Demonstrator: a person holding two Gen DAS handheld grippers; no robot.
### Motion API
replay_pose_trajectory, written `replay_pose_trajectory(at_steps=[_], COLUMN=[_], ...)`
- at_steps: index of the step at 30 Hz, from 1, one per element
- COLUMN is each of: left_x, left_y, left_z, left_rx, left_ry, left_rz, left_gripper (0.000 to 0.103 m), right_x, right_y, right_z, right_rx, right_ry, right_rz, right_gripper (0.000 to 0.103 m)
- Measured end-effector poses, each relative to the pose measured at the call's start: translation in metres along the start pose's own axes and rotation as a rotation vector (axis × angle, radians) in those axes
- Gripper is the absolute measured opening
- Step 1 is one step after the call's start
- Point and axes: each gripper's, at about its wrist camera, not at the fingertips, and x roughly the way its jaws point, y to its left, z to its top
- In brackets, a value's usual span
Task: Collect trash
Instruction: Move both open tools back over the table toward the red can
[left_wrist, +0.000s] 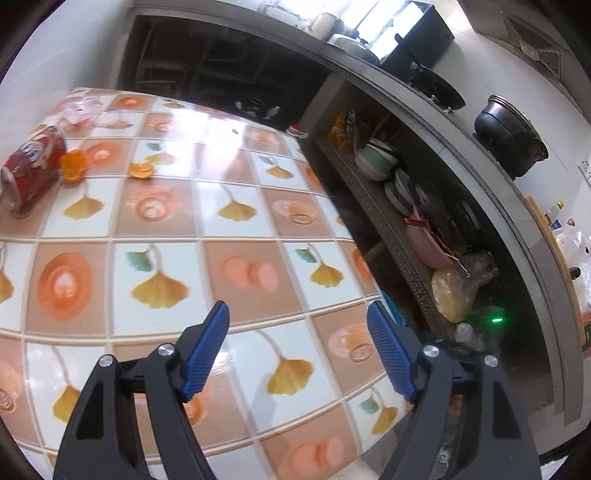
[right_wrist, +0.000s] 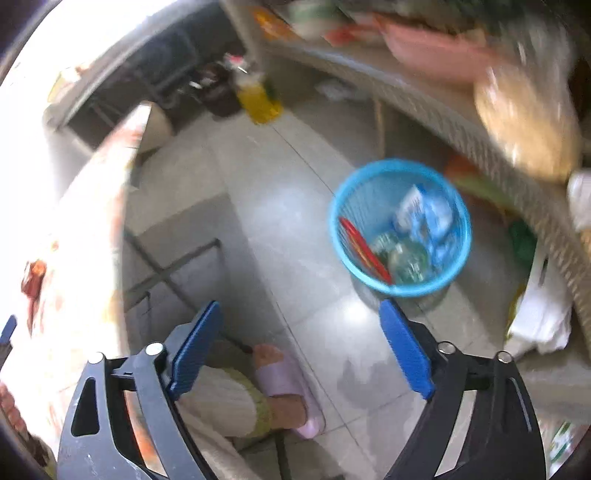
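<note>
Both our grippers, left (left_wrist: 297, 314) and right (right_wrist: 301, 314), gape wide, empty. The bin (right_wrist: 400, 227) already holds some trash; a can (left_wrist: 31, 168) and peels (left_wrist: 74, 166) remain at the table's (left_wrist: 229, 254) far-left edge.

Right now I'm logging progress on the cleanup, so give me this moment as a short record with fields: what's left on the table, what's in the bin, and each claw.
left claw: open, empty, above the table
right claw: open, empty, over the floor
on table: red can lying on its side; two orange peel pieces; clear plastic wrapper at far edge
blue bin: on floor, holds plastic bottle, blue-white wrapper, a red item
</note>
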Motion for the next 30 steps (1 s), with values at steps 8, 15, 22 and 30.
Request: replay_pose_trajectory(at_steps=[8,15,22,30], left_x=[-0.036,-0.069,-0.089,-0.088], left_y=[0.027,0.054,0.086,0.116], left_z=[-0.014,-0.023,-0.022,-0.012], left_rx=[-0.016,-0.011,-0.026,-0.031], left_ry=[-0.083,-0.128,-0.174,-0.209], left_rz=[0.082,0.205,0.301,0.355], left_gripper=[0.085,0.092,0.093,0.093], right_x=[-0.07,-0.068,-0.056,-0.046], right_y=[0.083,0.157,0.23,0.289], right_z=[0.021,0.023,0.023,0.03], right_rx=[-0.183,-0.322,-0.471,-0.542], right_ry=[-0.215,-0.24,-0.236,-0.167], right_rz=[-0.054,-0.019,-0.042,0.168], right_gripper=[0.095,0.095,0.095,0.095])
